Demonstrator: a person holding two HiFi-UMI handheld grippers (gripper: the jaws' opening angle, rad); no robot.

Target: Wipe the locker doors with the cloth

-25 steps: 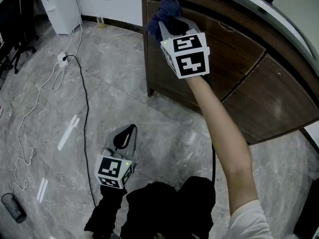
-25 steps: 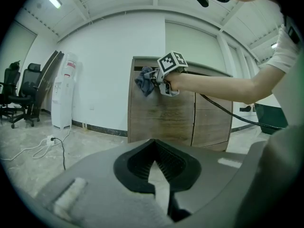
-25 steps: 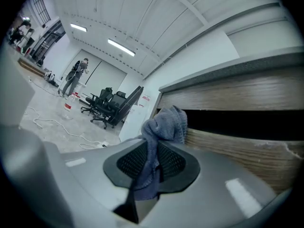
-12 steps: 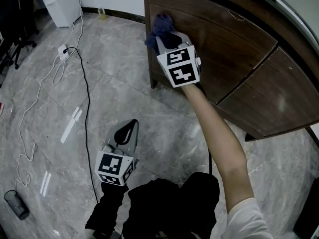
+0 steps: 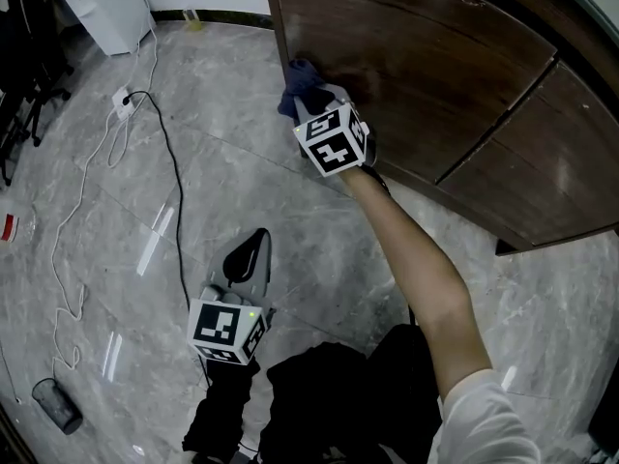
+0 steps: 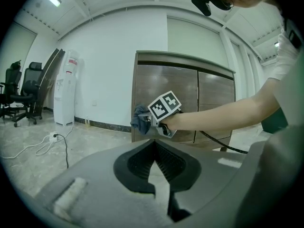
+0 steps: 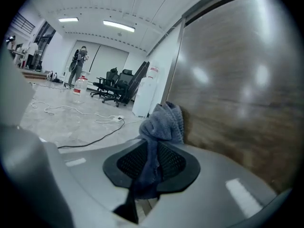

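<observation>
The locker [image 5: 416,75] stands at the floor's far right, its two doors side by side. The cloth [image 5: 295,80] lies against the left door [image 5: 387,56] near its lower left corner, between the jaws of the right gripper [image 5: 308,93]. The left gripper [image 5: 253,245] hangs over the floor [image 5: 242,162] nearer the person, well apart from the locker. A cable [image 5: 174,191] runs just left of it, back to a power strip [image 5: 123,96]. A dispenser [image 5: 92,8] stands at the wall, left of the locker.

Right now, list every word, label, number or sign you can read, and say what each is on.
No readable text anywhere.
Water dispenser: red label near its top, too blurred to read.
Right marker cube, left marker cube: black-and-white square patterns only, no words.
</observation>
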